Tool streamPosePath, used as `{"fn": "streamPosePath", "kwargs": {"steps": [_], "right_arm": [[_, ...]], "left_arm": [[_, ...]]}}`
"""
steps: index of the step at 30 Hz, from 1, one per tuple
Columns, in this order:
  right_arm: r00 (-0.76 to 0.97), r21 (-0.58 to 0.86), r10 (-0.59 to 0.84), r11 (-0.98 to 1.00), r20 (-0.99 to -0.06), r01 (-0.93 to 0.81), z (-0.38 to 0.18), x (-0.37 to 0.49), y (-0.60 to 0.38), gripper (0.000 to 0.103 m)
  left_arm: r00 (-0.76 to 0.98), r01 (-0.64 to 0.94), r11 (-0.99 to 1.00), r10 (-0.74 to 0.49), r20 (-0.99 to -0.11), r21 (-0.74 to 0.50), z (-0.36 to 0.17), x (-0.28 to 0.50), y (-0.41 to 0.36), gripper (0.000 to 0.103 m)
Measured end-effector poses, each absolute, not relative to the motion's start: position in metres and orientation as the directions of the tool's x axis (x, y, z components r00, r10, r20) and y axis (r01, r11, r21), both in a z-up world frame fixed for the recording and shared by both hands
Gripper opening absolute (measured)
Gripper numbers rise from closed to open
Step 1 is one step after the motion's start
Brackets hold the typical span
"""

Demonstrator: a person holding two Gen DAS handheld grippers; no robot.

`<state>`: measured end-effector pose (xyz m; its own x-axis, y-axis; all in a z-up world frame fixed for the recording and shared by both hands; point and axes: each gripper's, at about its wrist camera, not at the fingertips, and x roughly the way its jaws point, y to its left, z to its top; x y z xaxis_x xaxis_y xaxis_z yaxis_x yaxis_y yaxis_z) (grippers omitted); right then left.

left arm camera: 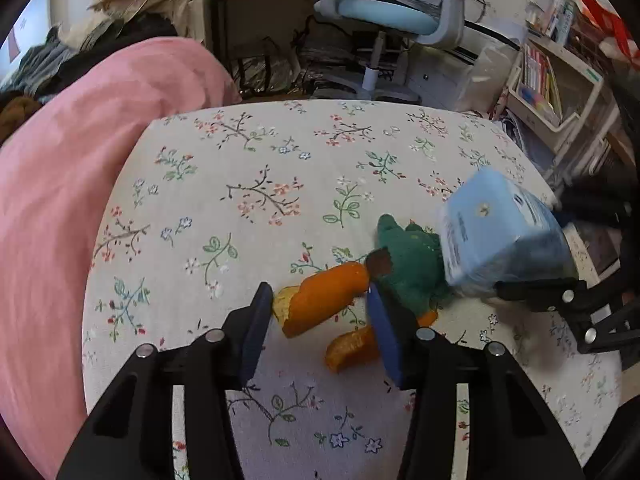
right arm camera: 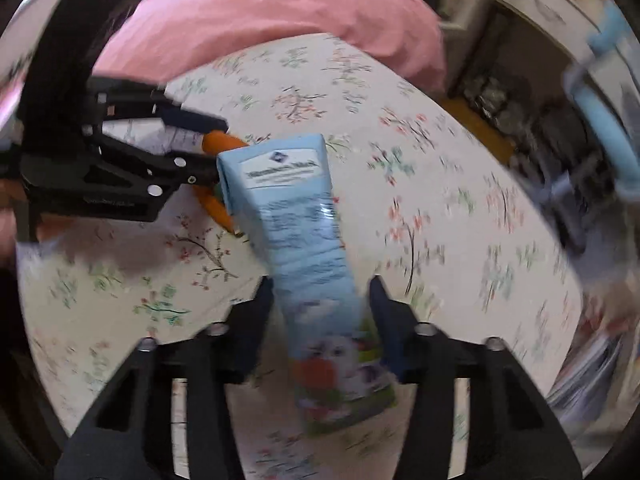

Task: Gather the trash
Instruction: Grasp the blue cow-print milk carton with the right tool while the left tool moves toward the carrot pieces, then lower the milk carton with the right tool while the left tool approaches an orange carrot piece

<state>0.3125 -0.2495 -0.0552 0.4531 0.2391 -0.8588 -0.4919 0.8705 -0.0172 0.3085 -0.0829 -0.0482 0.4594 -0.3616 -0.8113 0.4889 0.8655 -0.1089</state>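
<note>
The carton's point(right arm camera: 308, 240) print is blurred unreadable; the green toy point(left arm camera: 412, 264) sits partly hidden behind it, lower right.

Orange peel pieces point(left arm camera: 328, 292) on floral cloth beside green scrap point(left arm camera: 412, 264), tilted light-blue carton point(right arm camera: 296, 240) adjacent

**Surface: table under floral cloth**

Table point(left arm camera: 248, 184), covered by a pale cloth printed with flowering twigs. Lying on it: orange peel pieces point(left arm camera: 328, 296), a green crumpled item point(left arm camera: 412, 264) touching them, and a light-blue carton point(right arm camera: 296, 232).
</note>
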Motion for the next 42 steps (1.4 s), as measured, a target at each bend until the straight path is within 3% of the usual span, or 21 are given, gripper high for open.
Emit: {"fn": "streamPosePath", "kwargs": {"steps": [10,20,22,24,29,33,42], "right_arm": [[0.492,0.15,0.265,0.954,-0.829,-0.261,-0.057,0.212,-0.263,0.032],[0.494,0.207,0.28,0.958,-0.823,-0.198,-0.059,0.156,-0.248,0.032],[0.502,0.207,0.281,0.958,-0.818,-0.198,-0.058,0.15,-0.247,0.035],[0.52,0.177,0.258,0.963,-0.814,-0.201,-0.056,0.15,-0.241,0.049],[0.56,0.144,0.235,0.969,-0.794,-0.203,-0.049,0.142,-0.237,0.064],[0.583,0.145,0.227,0.972,-0.78,-0.185,-0.044,0.138,-0.24,0.07],[0.578,0.15,0.221,0.974,-0.785,-0.168,-0.047,0.137,-0.243,0.071]], "left_arm": [[0.449,0.317,0.92,-0.359,-0.818,-0.231,-0.042,0.284,-0.031,0.037],[0.415,0.353,0.923,-0.3,-0.859,-0.151,-0.035,0.197,-0.03,0.039],[0.446,0.352,0.93,-0.269,-0.854,-0.109,-0.03,0.181,-0.03,0.048],[0.488,0.335,0.938,-0.254,-0.835,-0.089,-0.023,0.172,-0.024,0.068],[0.518,0.273,0.953,-0.263,-0.814,-0.134,-0.014,0.161,-0.007,0.07],[0.53,0.289,0.953,-0.241,-0.813,-0.094,-0.014,0.156,-0.007,0.07],[0.529,0.357,0.934,-0.192,-0.827,0.012,-0.02,0.15,-0.006,0.07]]}}
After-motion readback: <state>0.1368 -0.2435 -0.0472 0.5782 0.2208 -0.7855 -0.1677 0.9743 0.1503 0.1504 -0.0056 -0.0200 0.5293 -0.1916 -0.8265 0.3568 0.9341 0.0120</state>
